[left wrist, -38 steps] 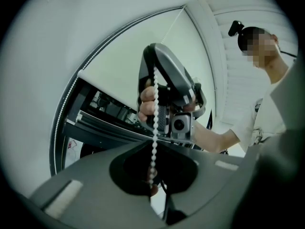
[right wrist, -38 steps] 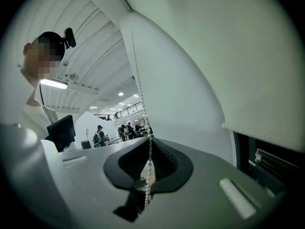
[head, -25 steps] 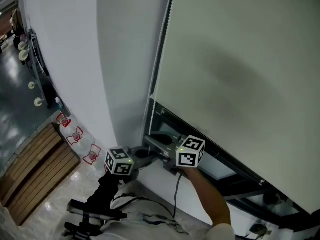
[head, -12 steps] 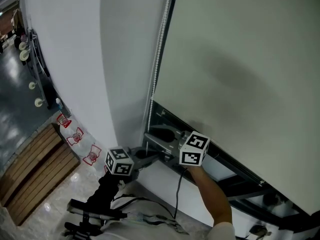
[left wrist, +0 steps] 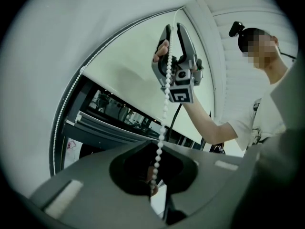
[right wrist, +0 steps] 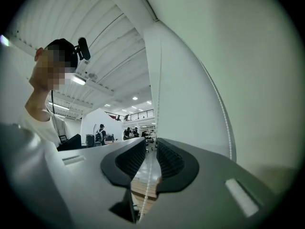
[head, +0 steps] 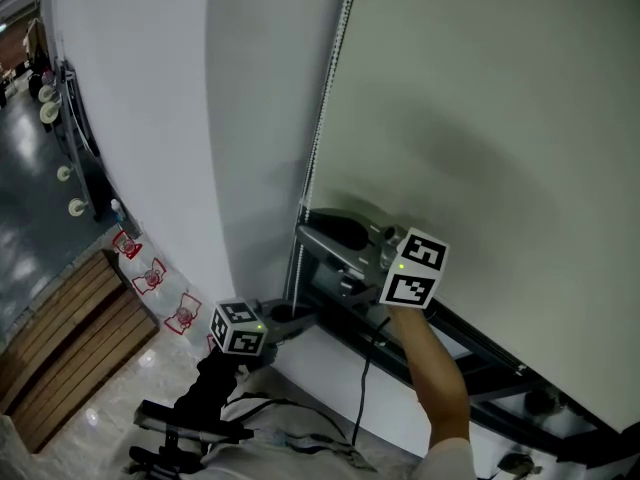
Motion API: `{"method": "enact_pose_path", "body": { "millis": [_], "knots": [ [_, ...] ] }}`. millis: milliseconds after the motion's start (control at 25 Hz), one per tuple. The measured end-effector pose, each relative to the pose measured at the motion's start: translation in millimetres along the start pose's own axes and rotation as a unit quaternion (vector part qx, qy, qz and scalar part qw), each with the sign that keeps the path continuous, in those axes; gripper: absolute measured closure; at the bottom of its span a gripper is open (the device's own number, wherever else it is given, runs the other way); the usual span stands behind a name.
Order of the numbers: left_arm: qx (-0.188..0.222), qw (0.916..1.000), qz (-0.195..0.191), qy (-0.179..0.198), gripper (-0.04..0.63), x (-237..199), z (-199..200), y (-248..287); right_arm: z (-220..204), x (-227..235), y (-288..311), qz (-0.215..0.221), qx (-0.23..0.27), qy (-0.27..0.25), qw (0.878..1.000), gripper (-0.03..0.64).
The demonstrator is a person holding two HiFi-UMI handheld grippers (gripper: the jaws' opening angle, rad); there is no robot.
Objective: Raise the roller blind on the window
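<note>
Soft even light; faint shadow on the roller blind (head: 490, 138).

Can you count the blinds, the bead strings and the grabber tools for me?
Pale fabric roller blind: 1
White plastic bead chain: 1
Grey handheld grippers with black-and-white marker cubes: 2 (left gripper; right gripper, whose fingers have just opened round the chain)
Total: 4
</note>
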State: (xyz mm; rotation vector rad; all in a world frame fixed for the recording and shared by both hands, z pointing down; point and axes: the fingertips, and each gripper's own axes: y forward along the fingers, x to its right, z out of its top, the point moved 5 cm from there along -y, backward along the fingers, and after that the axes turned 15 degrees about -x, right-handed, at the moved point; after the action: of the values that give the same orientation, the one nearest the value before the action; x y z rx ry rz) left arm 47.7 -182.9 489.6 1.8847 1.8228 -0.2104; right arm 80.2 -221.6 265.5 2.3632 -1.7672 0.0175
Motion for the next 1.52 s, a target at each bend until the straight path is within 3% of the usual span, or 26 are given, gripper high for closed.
{"method": "enact_pose_path", "body": {
  "millis": [280, 640, 1280, 1520],
  "knots": [
    [-0.002, 1.0000, -0.004, -0.001, 0.597, 2, -3, 2, 74, -4, -8, 0.004, 0.034, -0.049, 0.998, 0.582],
    [-0.001, 1.0000, -0.002, -0.004, 0.597, 1, -3, 1, 123, 0, -14, 0.001, 0.054, -0.071, 0.996, 0.583],
    [-0.004, 0.9999, -0.007, -0.007, 0.597, 3, -5, 5, 123, -5, -21, 0.002, 0.059, -0.040, 0.997, 0.612],
    [-0.007, 0.9999, -0.008, -0.005, 0.597, 4, -4, 6, 116, -10, -18, -0.001, 0.029, -0.051, 0.998, 0.614]
  ]
}}
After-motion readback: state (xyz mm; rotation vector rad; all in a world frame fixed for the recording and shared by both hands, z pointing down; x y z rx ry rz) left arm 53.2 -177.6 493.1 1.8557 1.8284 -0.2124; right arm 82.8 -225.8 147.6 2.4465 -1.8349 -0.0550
